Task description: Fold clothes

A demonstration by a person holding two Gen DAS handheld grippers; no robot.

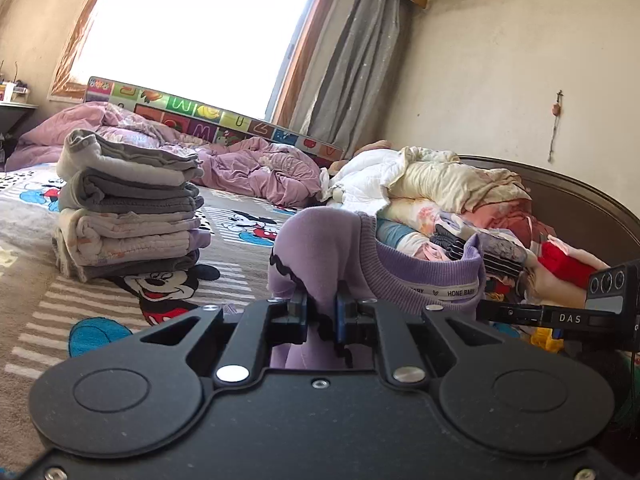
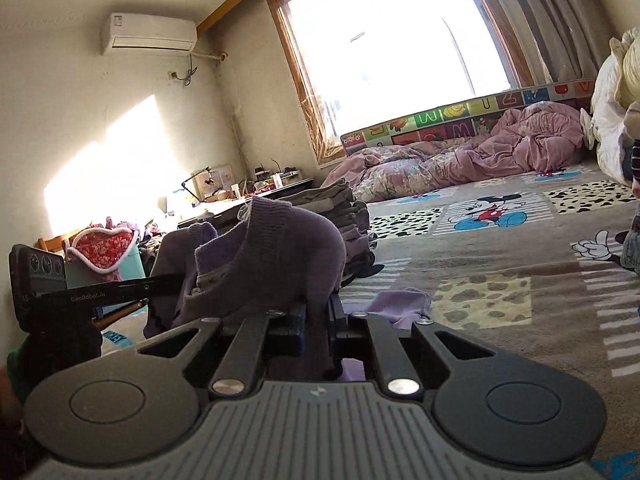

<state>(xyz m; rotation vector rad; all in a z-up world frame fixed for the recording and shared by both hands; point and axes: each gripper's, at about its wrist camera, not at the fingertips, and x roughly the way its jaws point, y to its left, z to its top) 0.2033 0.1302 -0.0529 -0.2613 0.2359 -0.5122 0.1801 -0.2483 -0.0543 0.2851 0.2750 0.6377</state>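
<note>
Lilac sweatshirt (image 1: 320, 248) hangs lifted above the cartoon blanket (image 1: 236, 276), pinched at its shoulders beside the ribbed collar by both the left gripper (image 1: 321, 312) and the right gripper (image 2: 318, 316). Best to keep both grips level and taut, then lay it flat beside the folded stack (image 1: 128, 208).

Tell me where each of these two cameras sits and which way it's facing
Left wrist: sits on the left gripper, facing across the bed toward the window and headboard; its fingers pinch the purple sweater; the right gripper shows at right.
Right wrist: sits on the right gripper, facing the window and air conditioner; its fingers pinch the same sweater; the left gripper shows at left.
Shared: the sweater, the stack of folded clothes, the cartoon blanket, the window.
</note>
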